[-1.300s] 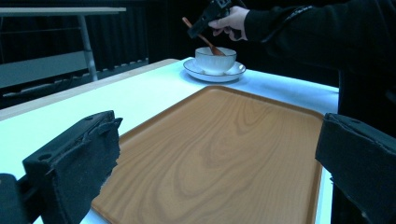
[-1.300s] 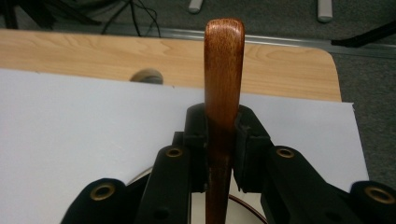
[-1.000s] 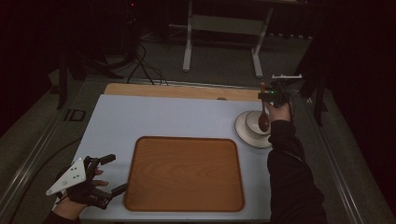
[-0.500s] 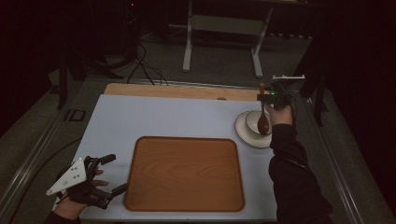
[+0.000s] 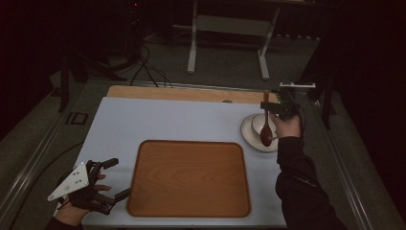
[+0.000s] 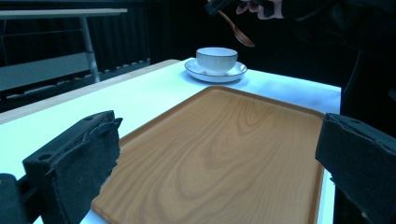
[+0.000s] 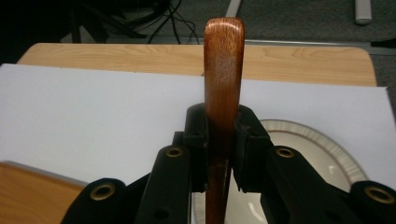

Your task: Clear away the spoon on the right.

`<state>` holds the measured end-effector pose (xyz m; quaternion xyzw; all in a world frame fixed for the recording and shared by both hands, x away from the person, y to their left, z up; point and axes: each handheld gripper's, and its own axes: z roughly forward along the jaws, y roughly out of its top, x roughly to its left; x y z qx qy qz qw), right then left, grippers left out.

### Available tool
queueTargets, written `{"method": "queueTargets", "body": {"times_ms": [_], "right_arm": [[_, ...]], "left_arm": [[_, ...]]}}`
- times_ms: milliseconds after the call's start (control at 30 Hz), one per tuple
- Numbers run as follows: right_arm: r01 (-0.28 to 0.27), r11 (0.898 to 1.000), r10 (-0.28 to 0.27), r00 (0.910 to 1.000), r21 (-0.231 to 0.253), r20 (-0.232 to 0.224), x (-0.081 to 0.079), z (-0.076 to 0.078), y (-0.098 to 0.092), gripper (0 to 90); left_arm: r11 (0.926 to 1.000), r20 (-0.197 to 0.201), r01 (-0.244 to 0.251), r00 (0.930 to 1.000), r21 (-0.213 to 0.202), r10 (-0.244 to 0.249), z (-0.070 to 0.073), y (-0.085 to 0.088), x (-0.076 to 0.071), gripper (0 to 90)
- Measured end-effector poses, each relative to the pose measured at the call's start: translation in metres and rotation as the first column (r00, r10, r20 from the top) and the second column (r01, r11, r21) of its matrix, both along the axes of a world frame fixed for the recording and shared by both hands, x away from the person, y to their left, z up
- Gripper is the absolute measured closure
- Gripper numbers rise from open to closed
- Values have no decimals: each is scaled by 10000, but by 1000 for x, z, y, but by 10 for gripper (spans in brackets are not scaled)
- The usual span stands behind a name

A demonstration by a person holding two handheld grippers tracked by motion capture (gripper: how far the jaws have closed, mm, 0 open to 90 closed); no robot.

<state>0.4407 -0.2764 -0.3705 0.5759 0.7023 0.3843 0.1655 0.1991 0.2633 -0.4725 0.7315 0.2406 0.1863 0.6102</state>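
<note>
A person seated at a pale blue-white table top (image 5: 167,122) is working two hand-held black grippers in a dim room. The right gripper (image 5: 269,107) is hanging above the far right part of the table, its jaws pinching the handle of a dark brown wooden spoon (image 5: 265,125); in the right gripper view the handle (image 7: 223,93) is standing clamped between the two black pads (image 7: 196,135), its rounded end rising above them. The spoon's bowl is pointing down, poised in the air over a white cup with a dark rim (image 6: 216,59) that is sitting on a matching white saucer (image 6: 235,74). Whether the bowl is touching the cup cannot be told. The left gripper (image 5: 114,178) is resting low at the near left corner of the table, just beside a rounded rectangular wooden tray (image 5: 189,177), its jaws spread wide with nothing between them; the left gripper view is looking across the tray's bare grain (image 6: 224,158) toward the cup and saucer, which are standing just beyond the tray's far right corner.
</note>
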Motion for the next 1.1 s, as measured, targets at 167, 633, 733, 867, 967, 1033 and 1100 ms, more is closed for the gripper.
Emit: {"method": "queueTargets", "body": {"times_ms": [167, 633, 733, 867, 967, 1033, 1100], "right_arm": [[-60, 9998, 60, 10000, 176, -30, -11, -3, 6, 777], [-171, 9991, 177, 9997, 392, -144, -45, -9, 28, 777], [-263, 9984, 271, 9995, 510, -143, -55, -13, 34, 777], [-227, 9987, 228, 9997, 449, -8, -65, -17, 40, 777], [-263, 9989, 264, 9996, 382, -23, -70, -19, 44, 777], [-260, 9988, 258, 9997, 422, 38, -75, -20, 46, 777], [-275, 9982, 272, 9996, 541, 64, -80, -20, 49, 777]], "left_arm": [[10000, -6, 0, 10000, 9, 0, 0, 0, 0, 0], [10000, -9, 11, 10000, 0, -11, 0, 0, -1, 0], [10000, 2, -9, 10000, -3, 9, 0, 0, -1, 0], [10000, 16, -12, 10000, 31, 12, 0, 0, -1, 0], [10000, 15, -28, 10000, 13, 28, 1, 0, -1, 0], [10000, 19, -50, 10000, -10, 50, 1, 1, -1, 0], [10000, 18, -55, 10000, -4, 55, 1, 1, -1, 0]]}}
